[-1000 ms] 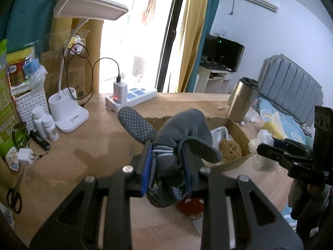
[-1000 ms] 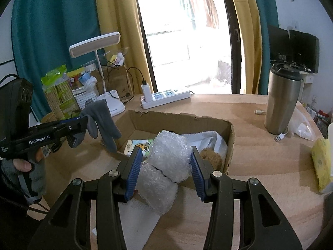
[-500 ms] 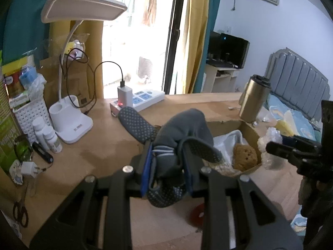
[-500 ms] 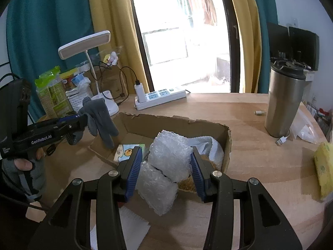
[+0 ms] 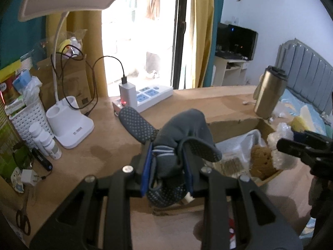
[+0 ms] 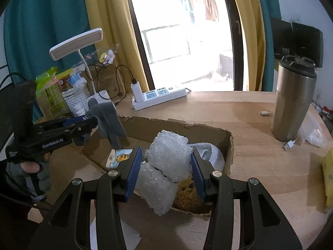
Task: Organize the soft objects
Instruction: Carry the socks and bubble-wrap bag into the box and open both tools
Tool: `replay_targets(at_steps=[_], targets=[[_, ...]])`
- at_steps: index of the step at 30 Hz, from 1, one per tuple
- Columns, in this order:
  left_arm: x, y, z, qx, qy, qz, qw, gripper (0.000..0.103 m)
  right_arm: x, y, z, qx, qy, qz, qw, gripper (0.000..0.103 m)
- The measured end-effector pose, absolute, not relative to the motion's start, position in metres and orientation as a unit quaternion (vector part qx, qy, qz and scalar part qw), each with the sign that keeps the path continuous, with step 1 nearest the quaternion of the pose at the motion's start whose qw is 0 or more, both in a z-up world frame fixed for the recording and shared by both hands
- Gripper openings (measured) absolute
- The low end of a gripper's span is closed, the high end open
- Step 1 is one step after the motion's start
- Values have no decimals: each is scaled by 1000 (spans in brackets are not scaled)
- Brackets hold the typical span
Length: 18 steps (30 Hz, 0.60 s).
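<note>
- Landmark: open cardboard box [image 6: 208, 131] on the wooden bench [image 6: 239, 112].
- Left gripper [image 5: 166, 170]: jaws narrow, clamped on a grey dotted glove [image 5: 179, 133]. Glove bunched between the blue pads; one finger sticks out left, another flops right.
- In the right wrist view the left gripper [image 6: 91, 123] sits at the box's left edge, with the glove [image 6: 108, 120] dangling over the near-left corner, above the rim.
- Right gripper [image 6: 166, 166]: jaws part-way apart, pressed on a wad of bubble wrap [image 6: 166, 162]. The wad hangs over the box's near wall, partly above the inside.
- Inside the box: a brown sponge-like lump [image 5: 262, 160] at the near-right, a pale bag or cloth [image 6: 212, 156] behind it, and a cartoon-printed card [image 6: 118, 158] on the floor at the left.
- Behind the box: white power strip [image 6: 158, 95] with a charger plugged in.
- Right of the box: steel tumbler [image 6: 293, 102], upright, well apart.
- Left of the box: white desk lamp [image 5: 68, 112] and a white basket [image 5: 27, 120].
- A gloved hand [image 6: 27, 166] grips the left gripper's handle.
</note>
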State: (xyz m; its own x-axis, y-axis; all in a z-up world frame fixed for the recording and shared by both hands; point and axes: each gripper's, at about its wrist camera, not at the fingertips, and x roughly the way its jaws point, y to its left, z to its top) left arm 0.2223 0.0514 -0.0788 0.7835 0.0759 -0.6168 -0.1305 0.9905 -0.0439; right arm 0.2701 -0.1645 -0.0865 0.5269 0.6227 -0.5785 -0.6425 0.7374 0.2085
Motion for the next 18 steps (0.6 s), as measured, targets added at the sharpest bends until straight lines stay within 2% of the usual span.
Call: replay_targets(at_steps=[13, 18], targets=[[249, 44, -107, -30, 379, 56, 923, 30, 289, -159, -99, -9, 338, 367, 867, 48], [253, 44, -110, -31, 390, 58, 918, 36, 292, -156, -102, -9, 341, 369, 864, 48]])
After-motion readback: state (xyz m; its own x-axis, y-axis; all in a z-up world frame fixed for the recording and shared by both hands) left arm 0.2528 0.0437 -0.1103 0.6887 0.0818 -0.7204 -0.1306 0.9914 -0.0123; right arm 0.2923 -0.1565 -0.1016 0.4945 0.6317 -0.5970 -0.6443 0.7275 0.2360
